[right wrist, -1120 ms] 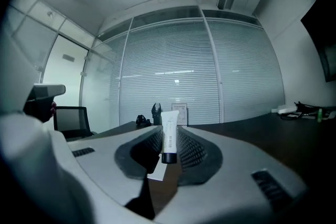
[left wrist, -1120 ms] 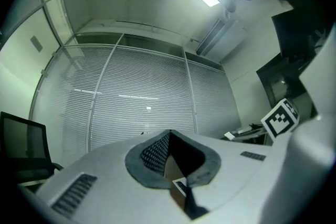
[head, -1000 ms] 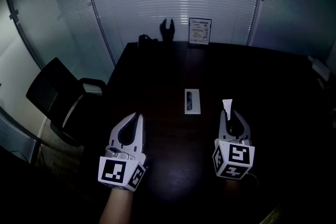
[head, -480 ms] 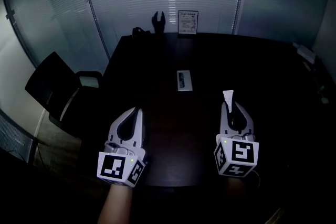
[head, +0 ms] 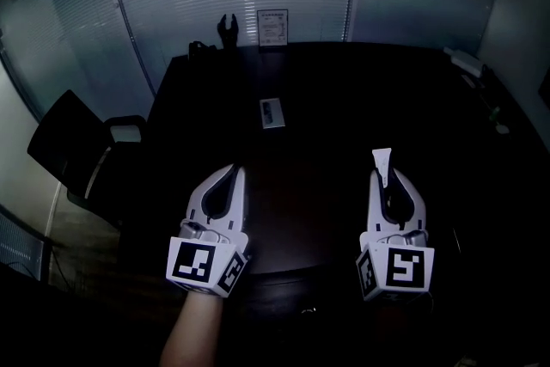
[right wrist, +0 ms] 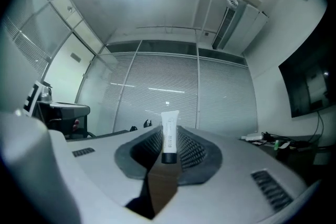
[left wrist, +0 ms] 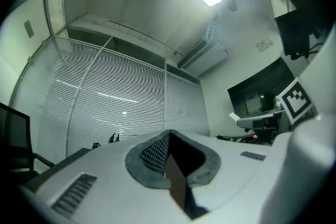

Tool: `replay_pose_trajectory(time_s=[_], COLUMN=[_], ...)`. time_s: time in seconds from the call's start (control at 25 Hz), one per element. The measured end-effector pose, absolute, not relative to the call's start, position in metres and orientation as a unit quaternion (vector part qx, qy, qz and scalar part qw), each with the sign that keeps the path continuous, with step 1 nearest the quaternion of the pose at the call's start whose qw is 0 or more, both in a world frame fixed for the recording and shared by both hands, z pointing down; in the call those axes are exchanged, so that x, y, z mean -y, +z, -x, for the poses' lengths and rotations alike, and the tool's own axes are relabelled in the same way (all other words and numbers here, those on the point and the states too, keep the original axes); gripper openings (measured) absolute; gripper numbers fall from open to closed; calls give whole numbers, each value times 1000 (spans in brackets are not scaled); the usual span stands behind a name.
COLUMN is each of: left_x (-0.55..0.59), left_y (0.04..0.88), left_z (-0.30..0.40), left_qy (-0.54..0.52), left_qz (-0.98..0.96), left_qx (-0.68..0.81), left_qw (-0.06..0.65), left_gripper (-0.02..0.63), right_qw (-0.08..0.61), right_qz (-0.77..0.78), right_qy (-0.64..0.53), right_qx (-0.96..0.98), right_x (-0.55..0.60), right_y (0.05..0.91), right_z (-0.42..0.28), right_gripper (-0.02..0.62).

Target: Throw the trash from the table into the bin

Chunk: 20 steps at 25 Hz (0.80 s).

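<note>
While left gripper [head: 238, 172] sits closed, right gripper [head: 384, 179] clamps white tube [head: 380, 157] — long axis along gripper, crimped end forward.

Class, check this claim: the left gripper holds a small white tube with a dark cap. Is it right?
Wrong gripper: the right gripper holds the small white tube with a dark cap, as the right gripper view shows.

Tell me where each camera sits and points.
Head view: on the person's head, looking down at the dark table; both grippers and a forearm show.
Left gripper view: on the left gripper, looking along its shut, empty jaws toward white slatted blinds.
Right gripper view: on the right gripper, along jaws pinching a white black-capped tube.
Shared: both gripper views face those blinds.
</note>
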State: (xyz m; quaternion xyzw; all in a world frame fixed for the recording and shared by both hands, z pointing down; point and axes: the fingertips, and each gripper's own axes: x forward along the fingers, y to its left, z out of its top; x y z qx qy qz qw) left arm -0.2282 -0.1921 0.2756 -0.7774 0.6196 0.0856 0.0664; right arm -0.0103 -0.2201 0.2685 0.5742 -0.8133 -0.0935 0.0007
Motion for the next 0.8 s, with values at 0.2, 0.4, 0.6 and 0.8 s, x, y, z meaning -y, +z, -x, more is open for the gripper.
replay_pose_trajectory(time_s=[0.2, 0.4, 0.6, 0.8], left_x=[197, 193, 173, 145], left_y=[273, 263, 255, 254], left_z=[164, 86, 8, -64], left_qy=[86, 90, 100, 102], left_qz=[813, 842, 860, 878], left_qx=[-573, -528, -496, -463], left_qw=[61, 65, 63, 64], left_gripper=[0, 0, 0, 0], right_qw=[-3, -4, 0, 2], right_qz=[-610, -650, -678, -704], right_qy=[-105, -108, -113, -112], right_qx=[786, 753, 727, 701], right_x=[199, 171, 134, 91], right_y=[259, 252, 245, 241], right_z=[-44, -122, -197, -268], right_gripper=[87, 87, 87, 87])
